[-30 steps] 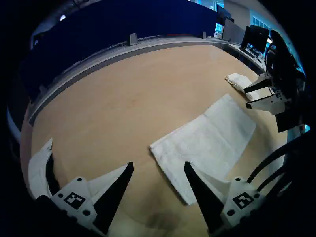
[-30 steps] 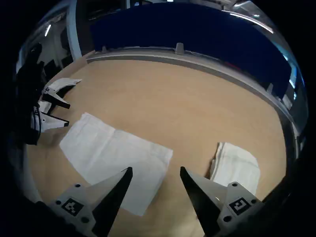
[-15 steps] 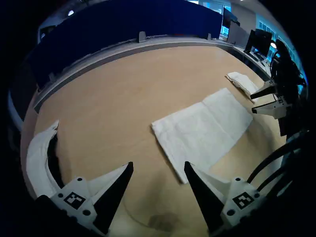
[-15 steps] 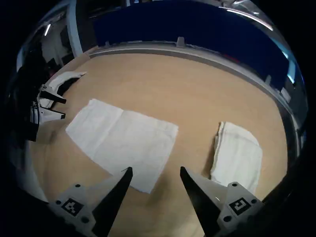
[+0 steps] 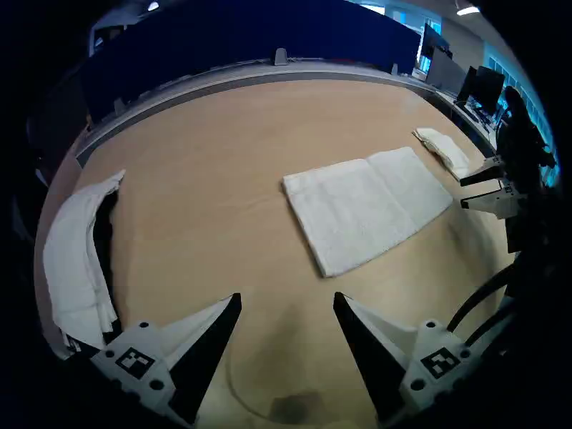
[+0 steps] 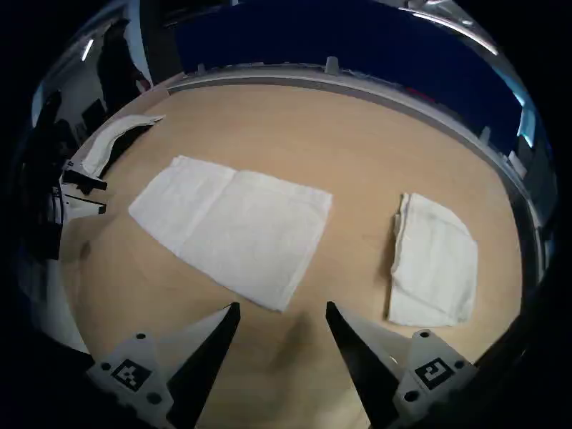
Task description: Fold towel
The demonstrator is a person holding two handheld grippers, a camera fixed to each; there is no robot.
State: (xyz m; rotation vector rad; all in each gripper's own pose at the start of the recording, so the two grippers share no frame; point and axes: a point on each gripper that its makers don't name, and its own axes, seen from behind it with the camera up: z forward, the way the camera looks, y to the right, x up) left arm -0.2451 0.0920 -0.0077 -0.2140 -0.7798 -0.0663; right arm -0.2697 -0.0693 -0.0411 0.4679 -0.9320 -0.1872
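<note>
Gripper check: finding left gripper (image 5: 286, 297) and right gripper (image 6: 282, 306) both released, holding nothing. Noting towel (image 5: 368, 207) lying flat on surface (image 5: 214, 143), right of frame centre. Judging it soft, light, limp; favouring a near-corner pinch. Seeing folded towel (image 6: 432, 261) large at lower right of right gripper view, tiny in left gripper view.

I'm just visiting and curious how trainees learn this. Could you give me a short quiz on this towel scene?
1. True or false: the right gripper holds nothing.
2. In the right gripper view, the folded towel lies: A) on the spread towel; B) apart, to its right; C) between the fingers.
3. Fill in: the jaws of the left gripper stand ____.
Key: 1 true; 2 B; 3 open.
</note>
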